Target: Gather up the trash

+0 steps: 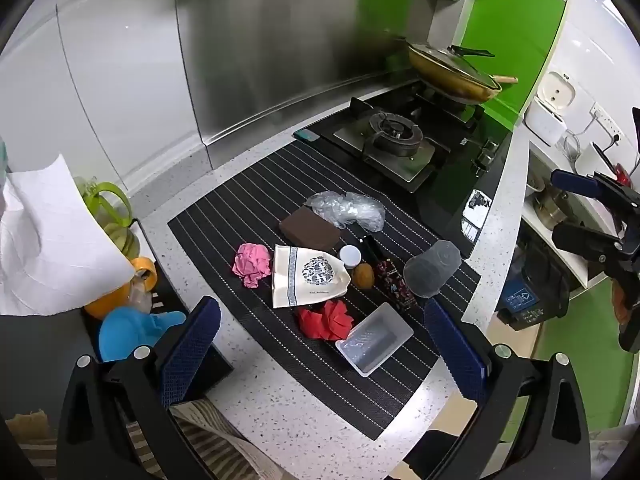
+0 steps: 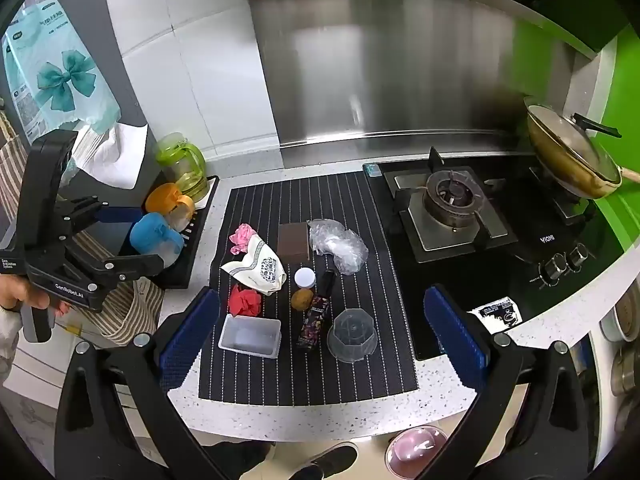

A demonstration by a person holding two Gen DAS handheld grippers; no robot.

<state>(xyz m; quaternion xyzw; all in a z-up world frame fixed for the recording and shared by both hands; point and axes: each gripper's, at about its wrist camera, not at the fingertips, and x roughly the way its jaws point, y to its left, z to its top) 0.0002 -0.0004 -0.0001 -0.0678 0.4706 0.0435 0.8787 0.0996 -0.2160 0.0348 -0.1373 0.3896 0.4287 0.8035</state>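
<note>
A black striped mat (image 1: 248,216) (image 2: 320,368) holds the items. Crumpled red paper (image 1: 325,320) (image 2: 244,301), crumpled pink paper (image 1: 252,263) (image 2: 241,236) and a crumpled clear plastic bag (image 1: 347,209) (image 2: 339,245) lie on it, with a clear tray (image 1: 374,338) (image 2: 251,336), a clear upturned cup (image 1: 432,267) (image 2: 352,334), a cream pouch (image 1: 308,276) (image 2: 260,267), a brown box (image 1: 310,227) (image 2: 294,242), a walnut (image 1: 363,276) (image 2: 302,299), a small white-lidded jar (image 1: 350,255) (image 2: 305,278) and a dark patterned packet (image 1: 394,284) (image 2: 316,320). My left gripper (image 1: 320,352) is open above the mat's near edge. My right gripper (image 2: 320,336) is open above the mat.
A gas hob (image 1: 396,140) (image 2: 452,208) with a lidded pan (image 1: 452,72) (image 2: 572,156) lies beyond the mat. A green jug (image 2: 182,164) and orange and blue cups (image 2: 160,232) stand in a rack at left. A pink-lined bin (image 2: 416,450) stands on the floor below the counter edge.
</note>
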